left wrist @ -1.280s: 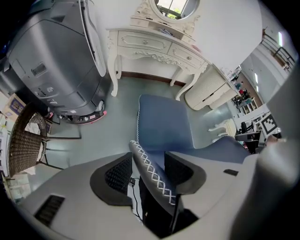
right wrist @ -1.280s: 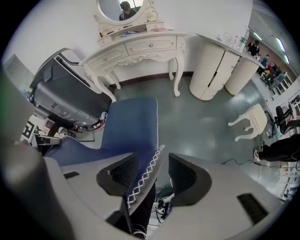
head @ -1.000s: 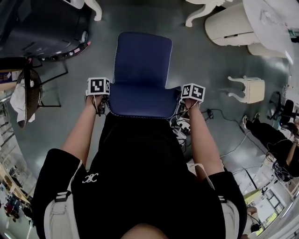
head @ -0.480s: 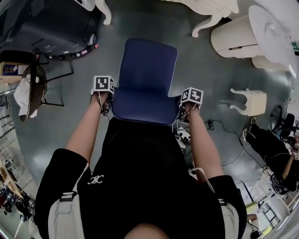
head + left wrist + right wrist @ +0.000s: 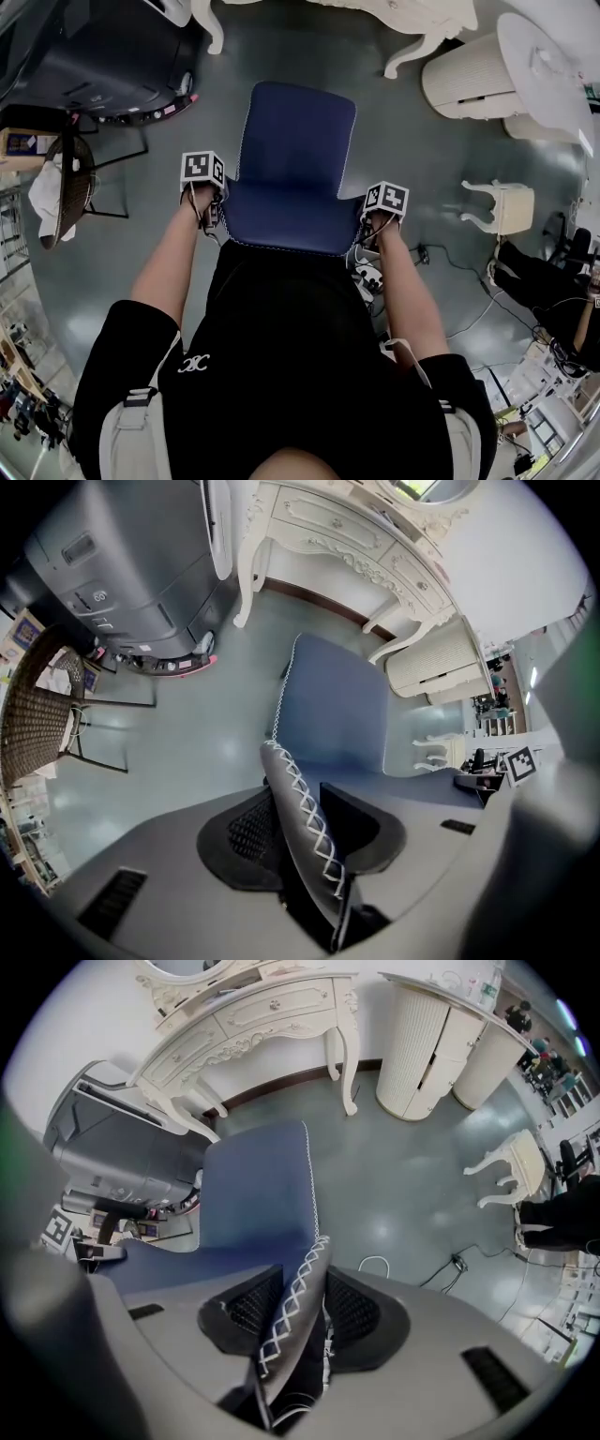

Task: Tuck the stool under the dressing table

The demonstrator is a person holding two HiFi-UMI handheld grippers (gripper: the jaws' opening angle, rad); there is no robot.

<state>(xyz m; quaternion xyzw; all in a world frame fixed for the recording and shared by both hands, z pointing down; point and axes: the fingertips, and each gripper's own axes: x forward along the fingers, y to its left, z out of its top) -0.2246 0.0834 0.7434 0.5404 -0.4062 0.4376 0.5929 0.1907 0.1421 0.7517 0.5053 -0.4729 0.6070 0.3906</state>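
The stool (image 5: pixel 291 159) has a dark blue padded seat with white stitching and stands on the grey floor in front of me. The white carved dressing table (image 5: pixel 253 1007) stands beyond it; its legs (image 5: pixel 403 19) show at the top of the head view. My left gripper (image 5: pixel 212 217) is at the seat's near left corner, and the stitched edge (image 5: pixel 305 822) runs between its pads. My right gripper (image 5: pixel 367 234) is at the near right corner with the stitched edge (image 5: pixel 295 1312) clamped between its pads. Both pairs of jaws have just been closing on that edge.
A large dark grey machine (image 5: pixel 84 47) stands left of the table. A wicker chair (image 5: pixel 61 178) is at the far left. A white ribbed round cabinet (image 5: pixel 469 56) and a small white stool (image 5: pixel 497 192) stand to the right. Cables (image 5: pixel 370 272) lie by my right leg.
Both grippers stay at the seat's near corners. The head view has shifted a little, so more of the table's legs show at the top.
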